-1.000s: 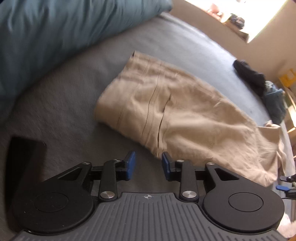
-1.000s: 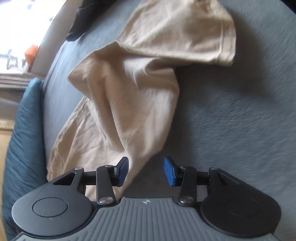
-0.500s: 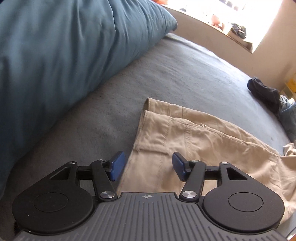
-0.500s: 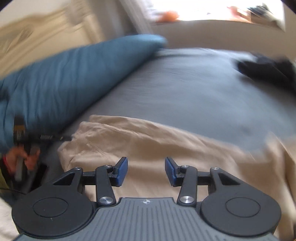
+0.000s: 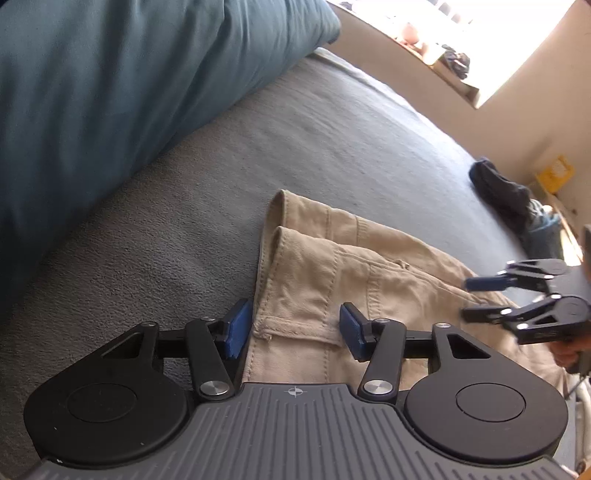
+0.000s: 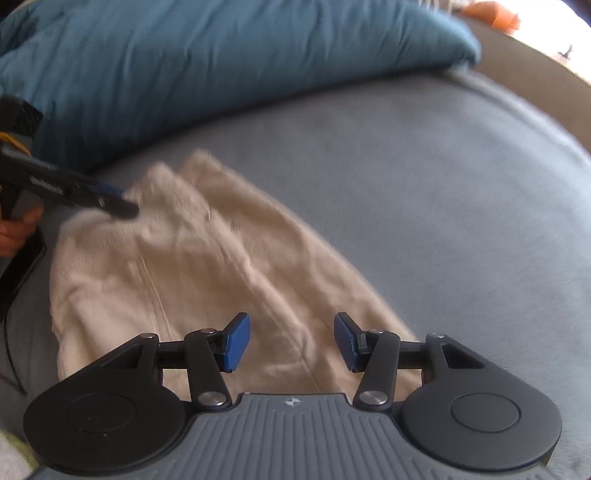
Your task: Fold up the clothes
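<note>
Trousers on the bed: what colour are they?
Tan, plain trousers; clearest in the left wrist view.

Grey bed cover (image 5: 332, 140) is seen across most of both views. A teal duvet (image 5: 110, 81) is piled along its far-left side. A beige wall (image 5: 535, 110) is seen behind the bed, with a bright, overexposed window (image 5: 480, 33) in it; small items on the sill (image 5: 436, 55) cannot be identified. A yellow object (image 5: 554, 172) is seen by the wall at right. Daylight is cast over the cover from the window.
</note>
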Tool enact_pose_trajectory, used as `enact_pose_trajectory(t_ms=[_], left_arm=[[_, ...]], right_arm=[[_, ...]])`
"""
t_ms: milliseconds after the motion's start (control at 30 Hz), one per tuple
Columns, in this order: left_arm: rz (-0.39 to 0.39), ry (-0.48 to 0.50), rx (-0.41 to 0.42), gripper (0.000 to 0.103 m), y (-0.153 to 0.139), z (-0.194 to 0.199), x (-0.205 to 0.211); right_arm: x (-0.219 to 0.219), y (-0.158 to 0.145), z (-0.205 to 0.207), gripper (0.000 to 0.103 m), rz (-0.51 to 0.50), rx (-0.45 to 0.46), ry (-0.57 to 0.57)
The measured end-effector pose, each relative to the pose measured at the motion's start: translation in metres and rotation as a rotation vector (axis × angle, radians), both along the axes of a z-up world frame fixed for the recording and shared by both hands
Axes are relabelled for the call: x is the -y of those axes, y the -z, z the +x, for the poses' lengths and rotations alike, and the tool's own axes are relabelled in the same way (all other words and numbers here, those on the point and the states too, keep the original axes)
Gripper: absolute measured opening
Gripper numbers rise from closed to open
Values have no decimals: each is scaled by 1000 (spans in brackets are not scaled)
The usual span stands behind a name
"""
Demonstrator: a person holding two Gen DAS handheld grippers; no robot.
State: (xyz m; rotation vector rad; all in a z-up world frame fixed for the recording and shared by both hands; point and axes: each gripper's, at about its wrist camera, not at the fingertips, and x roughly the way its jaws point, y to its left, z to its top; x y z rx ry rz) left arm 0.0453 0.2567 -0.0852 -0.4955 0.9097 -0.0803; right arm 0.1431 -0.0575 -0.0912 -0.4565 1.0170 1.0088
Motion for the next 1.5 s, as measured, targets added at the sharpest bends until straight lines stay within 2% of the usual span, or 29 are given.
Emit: enact_pose_trajectory(t_ms=[67,100,133,167,233,333,467,567,733,1067,1167,1200,1267,1300,1333,1400,1500], left_arm=[[-7,13,12,40,-2,-3,-1],[-7,19,18,32,-3,-4,-1],[-2,23,24,25,-4,-5,0],[3,26,31,22,-5,-6,1],[12,20,46,13,-9,-10,4],[21,8,69,10,-15,-17,9],[2,8,137,10,-33,-19,12],[-2,18,159,10,-34,-8,15],[5,6,107,10,-18,11,16],[65,-4,83,10,-10,16,19],[43,-11,51,17,2,20,13],[10,-33,41,20,6,20,8],[-93,-77,23,23,9,18,-5],[-127,-96,17,27,8,17,-10],[-146,-120,19,33,5,15,-15],[-164,-155,33,39,-3,4,-26],[-197,-153,35,45,-15,-15,-38]], right_arm=[[-4,7,-3,45,-46,-7,-23],[-5,9,-6,37,-61,3,-31],[-6,9,-9,18,-66,19,-36],[-6,8,-12,11,-64,25,-33],[-5,2,-19,6,-50,52,-7],[0,-16,-34,5,-30,118,19],[6,-49,-35,5,-9,190,52],[8,-56,-25,5,-16,221,72],[1,-41,-6,5,-57,222,63],[-26,-13,9,5,-65,198,44],[-30,-2,14,7,-75,195,47],[-30,0,16,11,-73,192,55],[-26,-1,19,28,-56,196,88],[-23,-4,20,43,-47,206,110],[-20,-7,21,47,-34,218,133],[-10,-19,20,47,8,224,170],[5,-39,11,47,82,218,218]])
